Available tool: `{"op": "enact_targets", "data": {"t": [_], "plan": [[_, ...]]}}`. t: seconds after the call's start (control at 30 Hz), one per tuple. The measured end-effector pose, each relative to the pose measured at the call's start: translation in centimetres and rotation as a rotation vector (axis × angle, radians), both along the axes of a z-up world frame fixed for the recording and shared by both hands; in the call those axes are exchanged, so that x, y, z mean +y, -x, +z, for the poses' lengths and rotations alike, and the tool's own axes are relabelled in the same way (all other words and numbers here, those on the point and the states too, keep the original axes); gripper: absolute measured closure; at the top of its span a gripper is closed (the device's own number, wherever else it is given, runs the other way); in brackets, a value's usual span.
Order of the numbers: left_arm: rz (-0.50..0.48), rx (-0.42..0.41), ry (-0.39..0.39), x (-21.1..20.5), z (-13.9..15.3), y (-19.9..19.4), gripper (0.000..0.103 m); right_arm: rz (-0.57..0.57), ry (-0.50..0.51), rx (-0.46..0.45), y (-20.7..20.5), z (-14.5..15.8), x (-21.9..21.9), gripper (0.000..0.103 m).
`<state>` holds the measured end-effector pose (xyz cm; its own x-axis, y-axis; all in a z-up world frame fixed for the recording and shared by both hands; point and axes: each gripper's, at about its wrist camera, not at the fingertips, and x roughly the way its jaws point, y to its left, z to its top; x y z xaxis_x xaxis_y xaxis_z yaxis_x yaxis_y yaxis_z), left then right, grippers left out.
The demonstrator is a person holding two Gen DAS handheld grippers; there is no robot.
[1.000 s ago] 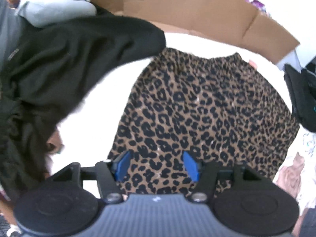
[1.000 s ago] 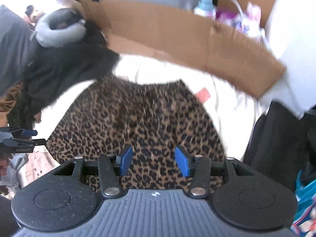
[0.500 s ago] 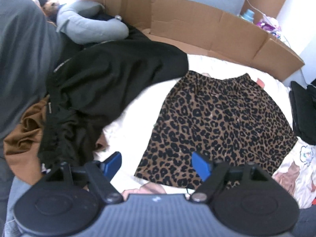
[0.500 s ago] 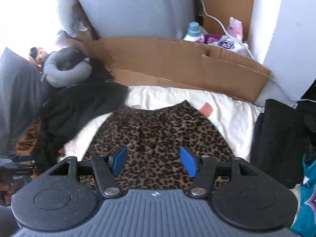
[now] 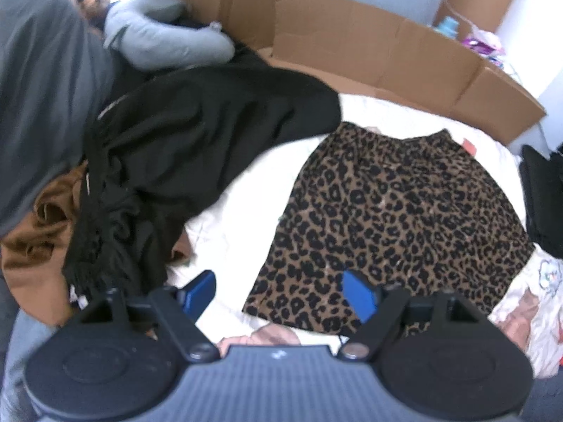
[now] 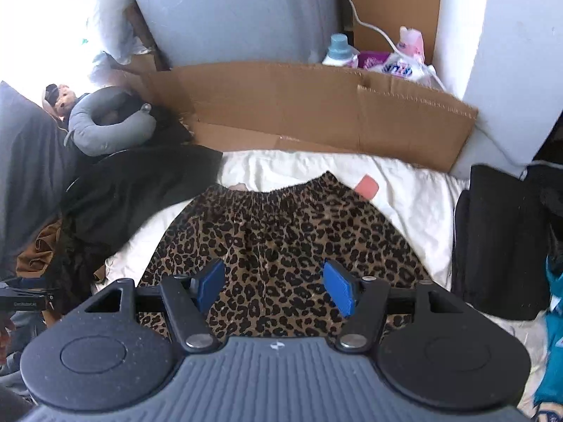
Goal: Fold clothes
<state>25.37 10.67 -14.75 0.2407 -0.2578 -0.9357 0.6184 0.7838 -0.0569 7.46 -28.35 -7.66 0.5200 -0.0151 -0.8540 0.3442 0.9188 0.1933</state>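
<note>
On the white bed sheet [image 6: 404, 190] the leopard-print skirt [image 6: 281, 239] lies spread flat, waistband toward the cardboard wall [image 6: 299, 105], likely laid out so it can be folded cleanly. Left tongs [image 5: 281, 292] are spread with nothing between the pads, above the skirt's near left corner. Right tongs [image 6: 274, 285] are opening, nothing pinched, above the hem's middle (probably just let go of). The black garment pile [image 5: 183, 147] sits pushed left, clear of the skirt, with the grey neck pillow [image 6: 105, 126] behind.
</note>
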Motion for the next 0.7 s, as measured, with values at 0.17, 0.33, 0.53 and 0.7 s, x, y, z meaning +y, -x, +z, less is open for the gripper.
{"op": "enact_targets", "data": {"t": [0.17,0.33,0.53,0.7], "plan": [[0.016,0.006,-0.002,0.1,-2.4,0.1,0.022,0.013,0.013,-0.009,0.1,-2.4,1.2,0.034],[-0.022,0.015,0.024,-0.2,-5.3,0.3,0.022,0.036,0.014,-0.038,-0.1,-6.0,2.2,0.034],[-0.041,0.007,0.032,0.3,-8.7,0.5,0.025,0.006,-0.022,-0.078,-0.2,-12.1,3.4,0.034],[-0.016,0.018,0.036,1.5,-11.3,0.0,0.030,0.045,-0.015,-0.060,0.3,-16.5,4.7,0.035]]}}
